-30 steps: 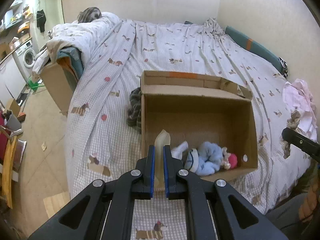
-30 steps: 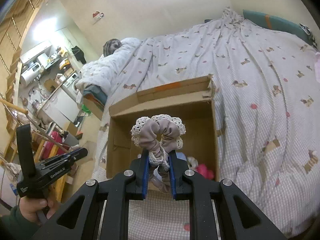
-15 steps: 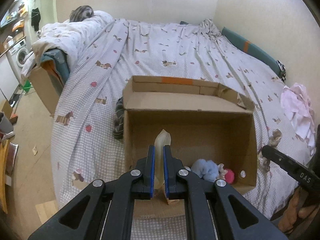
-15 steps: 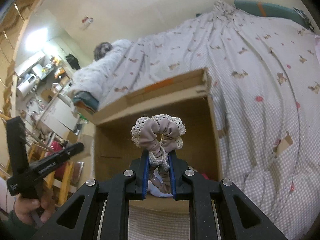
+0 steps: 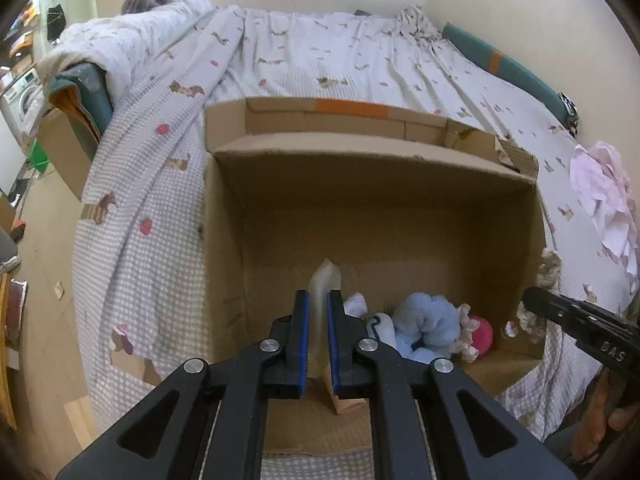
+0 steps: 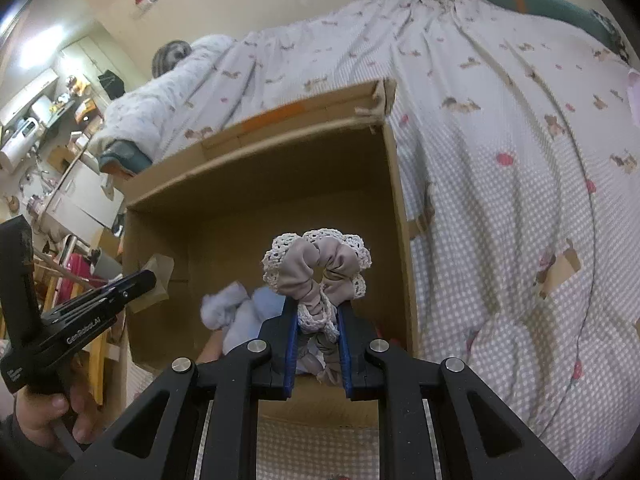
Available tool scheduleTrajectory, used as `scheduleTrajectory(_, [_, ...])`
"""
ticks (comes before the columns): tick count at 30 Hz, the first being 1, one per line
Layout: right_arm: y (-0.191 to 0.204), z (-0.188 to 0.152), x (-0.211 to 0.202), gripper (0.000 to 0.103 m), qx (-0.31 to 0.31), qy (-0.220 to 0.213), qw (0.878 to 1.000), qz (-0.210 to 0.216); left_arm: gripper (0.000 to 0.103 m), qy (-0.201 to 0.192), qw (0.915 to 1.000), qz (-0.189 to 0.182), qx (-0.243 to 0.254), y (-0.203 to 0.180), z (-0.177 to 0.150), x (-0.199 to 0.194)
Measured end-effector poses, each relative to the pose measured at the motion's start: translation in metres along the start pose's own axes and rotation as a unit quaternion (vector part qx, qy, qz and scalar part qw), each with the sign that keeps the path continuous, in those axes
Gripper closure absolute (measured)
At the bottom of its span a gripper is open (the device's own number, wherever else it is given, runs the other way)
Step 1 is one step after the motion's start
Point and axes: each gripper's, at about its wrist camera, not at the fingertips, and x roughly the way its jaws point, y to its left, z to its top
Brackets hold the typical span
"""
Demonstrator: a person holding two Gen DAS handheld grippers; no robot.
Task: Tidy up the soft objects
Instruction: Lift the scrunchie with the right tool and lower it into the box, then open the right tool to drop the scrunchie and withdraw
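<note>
Nearest the left camera, the left gripper (image 5: 318, 312) is clamped tight on a pale, translucent soft piece (image 5: 325, 280), right over the open cardboard box (image 5: 224, 240). The right gripper (image 6: 318, 320) is pinching a taupe scrunchie (image 6: 316, 266) with a white lace edge, gathered in soft folds, above the same box. Down inside lie a fluffy blue plush toy (image 5: 430, 320), something white (image 5: 356, 305) and a pink ball (image 5: 482, 330). The box sits on a bed (image 5: 320, 64) under a checked sheet printed with little dogs; crumpled pink cloth (image 5: 604, 204) at its right edge, a cluttered kitchen area (image 6: 52, 108) far left.
</note>
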Motion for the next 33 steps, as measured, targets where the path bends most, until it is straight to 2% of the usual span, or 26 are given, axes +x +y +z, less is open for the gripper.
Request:
scheduleTrajectory(10, [0.006, -0.008, 0.021, 0.084, -0.017, 0.047, 0.999, -0.011, 0.095, 0.008, 0.9997, -0.004, 0.023, -0.013, -0.005, 0.006])
scheduleTrajectory(23, [0.009, -0.014, 0.032, 0.084, -0.024, 0.068, 0.997, -0.03, 0.093, 0.02, 0.9995, 0.002, 0.024, -0.011, -0.01, 0.014])
scheduleTrajectory(28, [0.011, -0.015, 0.035, 0.084, -0.022, 0.07, 0.997, -0.033, 0.087, 0.023, 0.9993, 0.004, 0.029, -0.015, -0.012, 0.016])
scheduleTrajectory(33, [0.011, -0.016, 0.037, 0.084, -0.02, 0.071, 0.997, -0.034, 0.086, 0.026, 0.9989, 0.005, 0.037, -0.02, -0.013, 0.018])
